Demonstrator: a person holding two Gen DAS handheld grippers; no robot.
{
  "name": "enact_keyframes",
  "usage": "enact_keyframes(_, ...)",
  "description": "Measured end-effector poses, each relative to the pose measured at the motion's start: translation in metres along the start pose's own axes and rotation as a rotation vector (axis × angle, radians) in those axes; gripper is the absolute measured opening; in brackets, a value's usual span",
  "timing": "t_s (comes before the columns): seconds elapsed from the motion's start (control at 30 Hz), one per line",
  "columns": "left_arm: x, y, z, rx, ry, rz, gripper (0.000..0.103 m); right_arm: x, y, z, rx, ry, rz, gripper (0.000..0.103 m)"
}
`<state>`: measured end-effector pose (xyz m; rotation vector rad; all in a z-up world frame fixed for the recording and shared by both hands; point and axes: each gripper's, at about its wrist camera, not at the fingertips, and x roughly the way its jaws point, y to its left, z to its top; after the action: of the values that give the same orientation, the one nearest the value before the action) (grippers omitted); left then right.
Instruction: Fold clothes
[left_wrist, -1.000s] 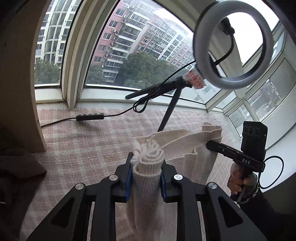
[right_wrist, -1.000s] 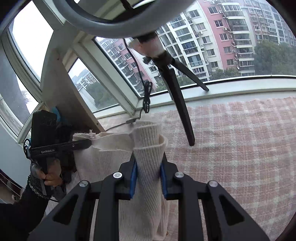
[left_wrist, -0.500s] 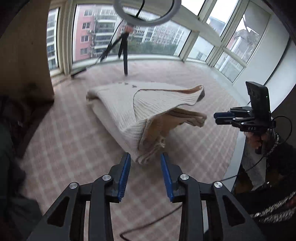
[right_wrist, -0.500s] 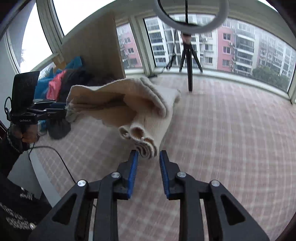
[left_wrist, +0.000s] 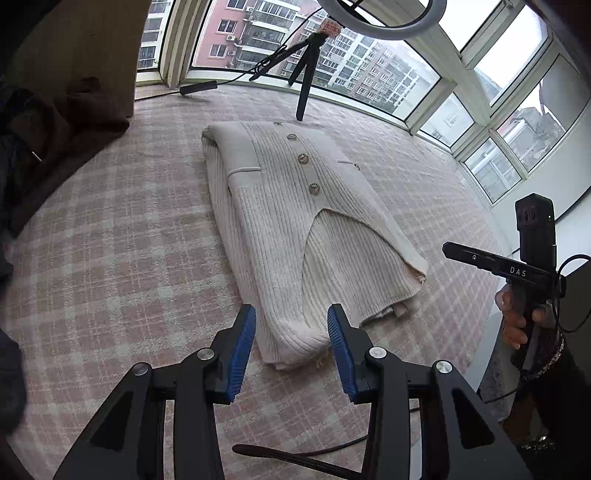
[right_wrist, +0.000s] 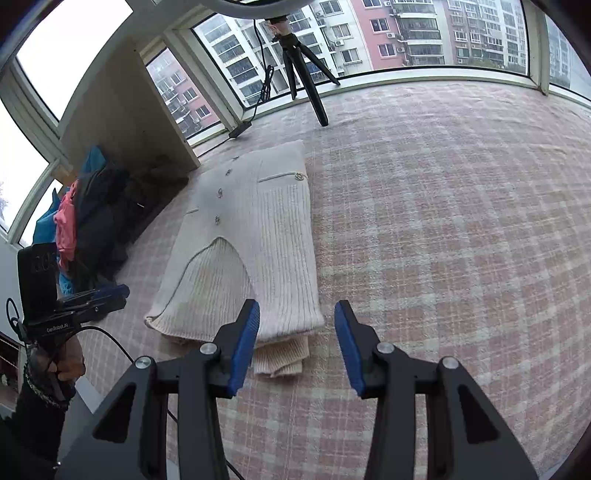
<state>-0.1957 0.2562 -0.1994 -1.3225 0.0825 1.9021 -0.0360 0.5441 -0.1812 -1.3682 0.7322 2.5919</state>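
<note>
The cardigan (left_wrist: 295, 229), airborne half a second ago, now lies flat and folded on the checked carpet (left_wrist: 110, 258), buttons up. Both the left gripper (left_wrist: 291, 343) and right gripper (right_wrist: 297, 341) hover at its near edge, jaws spread and empty.

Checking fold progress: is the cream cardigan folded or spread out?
Folded. The cardigan lies flat on the checked cloth as a narrow stack, extra layers showing at its near edge.
</note>
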Motion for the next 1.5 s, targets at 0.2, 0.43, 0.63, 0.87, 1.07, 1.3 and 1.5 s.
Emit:
enact_keyframes(0.2, 0.033, -0.017, -0.022, 0.156, 0.127, 0.057, 0.037, 0.049, -0.007, -0.003, 0.080, 0.144, 0.022, 0.041)
enact_keyframes(0.43, 0.000, 0.007, 0.014, 0.026, 0.038, 0.045, 0.039, 0.018, 0.026, -0.002, -0.173, 0.216, 0.016, 0.041)
enact_keyframes(0.63, 0.016, 0.037, 0.055, -0.188, -0.011, 0.048, 0.047, 0.021, 0.015, 0.058, -0.115, -0.008, -0.092, 0.062)
enact_keyframes(0.87, 0.057, 0.047, 0.050, -0.277, 0.031, 0.081, 0.047, 0.084, 0.015, 0.060, -0.151, 0.091, -0.139, 0.062)
enact_keyframes(1.07, 0.068, 0.046, 0.045, -0.279, 0.039, 0.071, 0.050, 0.089, 0.001, 0.055, -0.093, 0.078, -0.055, 0.062)
enact_keyframes(1.3, 0.077, 0.025, 0.045, -0.204, 0.052, 0.085, 0.039, 0.097, 0.011, 0.046, -0.132, 0.110, 0.036, 0.056)
enact_keyframes(1.5, 0.081, 0.012, 0.044, -0.184, 0.044, 0.095, 0.033, 0.103, 0.027, 0.044, -0.170, 0.118, 0.039, 0.045)
